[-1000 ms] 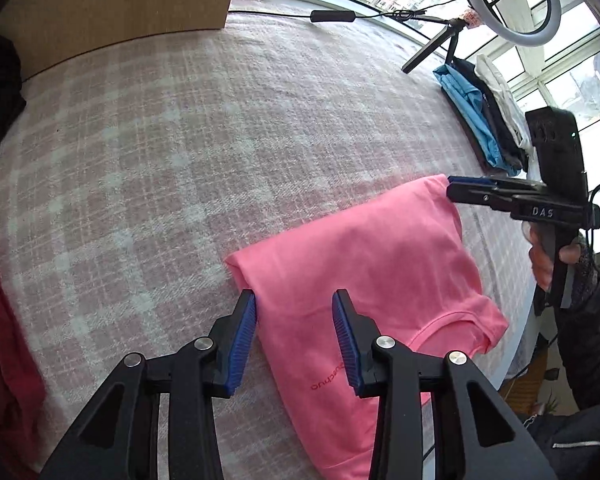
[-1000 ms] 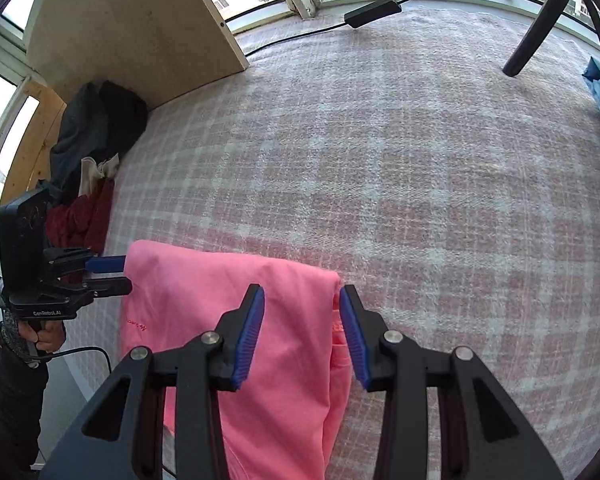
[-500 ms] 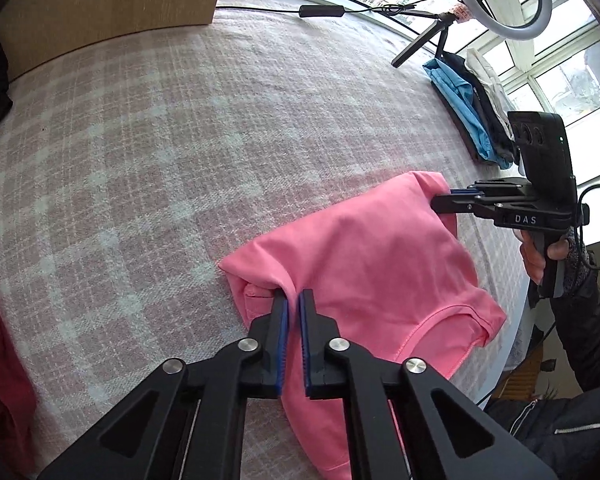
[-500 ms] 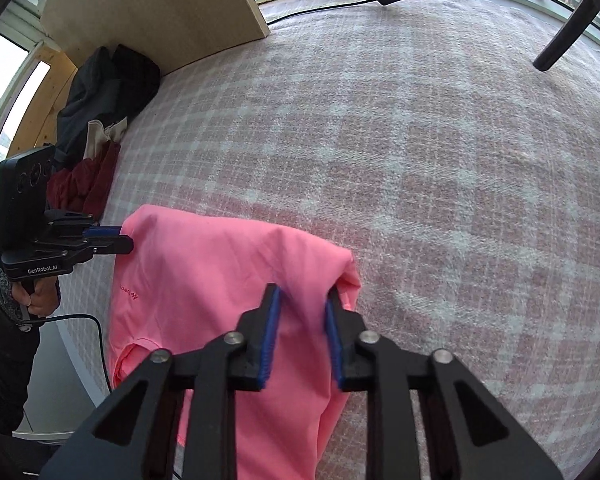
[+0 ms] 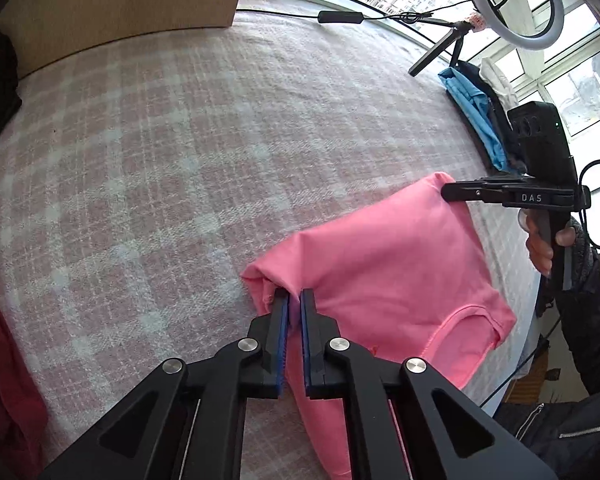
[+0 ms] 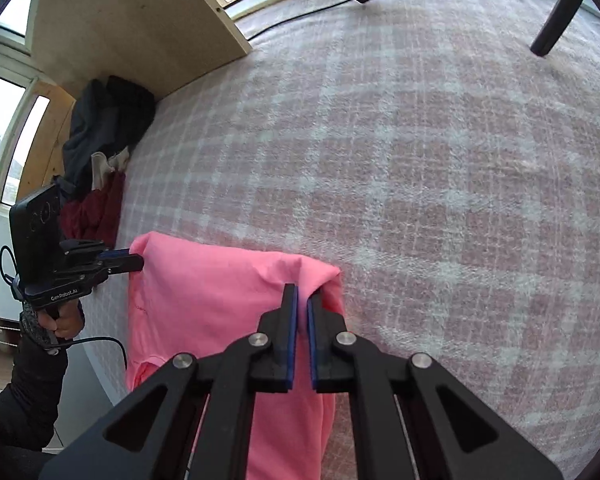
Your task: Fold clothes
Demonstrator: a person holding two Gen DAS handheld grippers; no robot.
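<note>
- The pink shirt lies at the near edge of the checked blanket, part of it hanging over that edge toward the person.
- Left gripper: its blue pads are pinched together on the shirt's near left corner, cloth bunched between them.
- Right gripper: clamped as well, biting the shirt's other far corner, seen end-on from its own camera.
- Between the two grips the shirt's far edge is raised off the blanket and drawn fairly taut; the neckline sags low on the side nearest the person.
- The shirt looks already doubled, though how many layers each gripper has caught I cannot tell.
- My read: both corners are held so the edge can be carried. Whether that opens the shirt out or lays a fold over, this scene fits both.
- Risk one: each bite is shallow, right at the corner. A sharp pull could let the cloth slip out and drop that side.
- Risk two: if one gripper holds only the top layer, the layers would part and the fold would go crooked.
- Risk three: the overhanging part is heavy enough to drag the shirt off the blanket if tension eases.
- Risk four: uneven travel between the two would skew the edge.
- Well away from the shirt, a blue folded pile sits by the window, a dark heap by the wooden board.
</note>
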